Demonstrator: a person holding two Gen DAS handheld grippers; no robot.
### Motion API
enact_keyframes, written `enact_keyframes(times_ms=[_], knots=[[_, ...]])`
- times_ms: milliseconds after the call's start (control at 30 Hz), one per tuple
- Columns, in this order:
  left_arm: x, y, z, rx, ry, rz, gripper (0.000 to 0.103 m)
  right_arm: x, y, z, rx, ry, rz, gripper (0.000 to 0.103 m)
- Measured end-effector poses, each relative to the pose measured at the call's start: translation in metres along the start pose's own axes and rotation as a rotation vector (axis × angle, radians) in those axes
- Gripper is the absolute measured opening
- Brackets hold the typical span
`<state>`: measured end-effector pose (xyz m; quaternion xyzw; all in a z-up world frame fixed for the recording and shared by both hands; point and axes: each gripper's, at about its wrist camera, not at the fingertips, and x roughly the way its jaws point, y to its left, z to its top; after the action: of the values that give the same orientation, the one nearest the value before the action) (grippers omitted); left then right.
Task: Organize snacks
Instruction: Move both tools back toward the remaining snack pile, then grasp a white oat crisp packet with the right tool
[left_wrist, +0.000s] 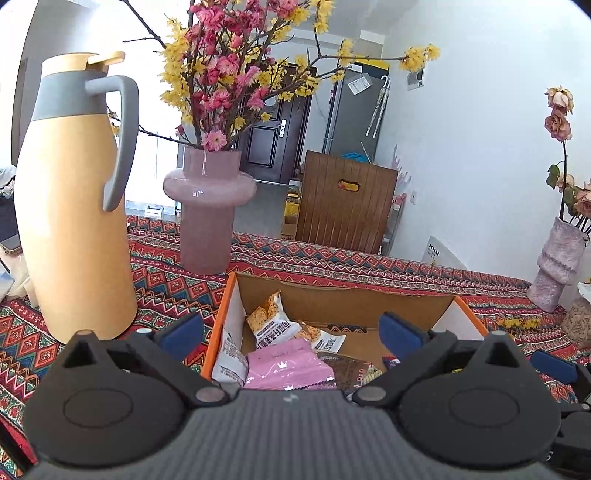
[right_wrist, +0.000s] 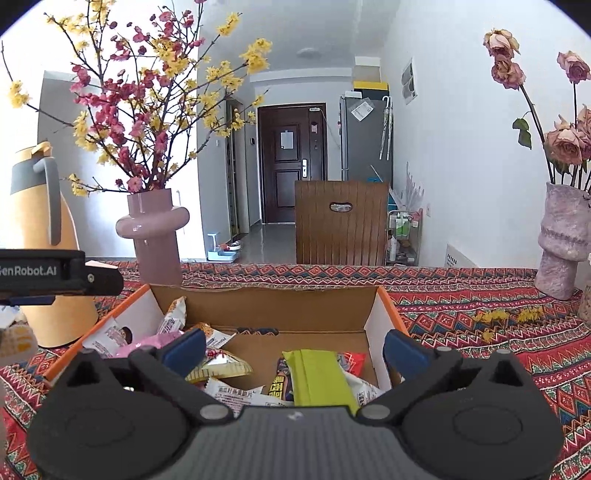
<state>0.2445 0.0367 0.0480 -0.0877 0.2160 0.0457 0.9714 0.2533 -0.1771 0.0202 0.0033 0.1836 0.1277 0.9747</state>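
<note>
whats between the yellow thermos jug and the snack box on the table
Only bare patterned tablecloth lies between the yellow thermos jug and the cardboard snack box, as the left wrist view shows; the pink vase stands farther back.

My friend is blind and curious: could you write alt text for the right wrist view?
An open right gripper hangs empty above a cardboard box of snack packets, a green packet nearest. The box sits on a patterned tablecloth, with a pink vase of blossom branches and a yellow jug behind.
</note>
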Motion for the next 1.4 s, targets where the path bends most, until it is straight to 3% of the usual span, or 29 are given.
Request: enact_keyframes(times_ms=[333, 1100, 1400], knots=[[-0.042, 0.003, 0.0, 0.022, 0.003, -0.022, 0.103, -0.037, 0.007, -0.005, -0.029, 0.002, 0.017, 0.103], [-0.069, 0.066, -0.091, 0.038, 0.212, 0.051, 0.103, -0.089, 0.018, -0.094, -0.071, 0.262, 0.065, 0.103], [-0.063, 0.079, -0.117, 0.037, 0.267, 0.071, 0.103, -0.093, 0.024, -0.105, -0.129, 0.312, 0.053, 0.103]])
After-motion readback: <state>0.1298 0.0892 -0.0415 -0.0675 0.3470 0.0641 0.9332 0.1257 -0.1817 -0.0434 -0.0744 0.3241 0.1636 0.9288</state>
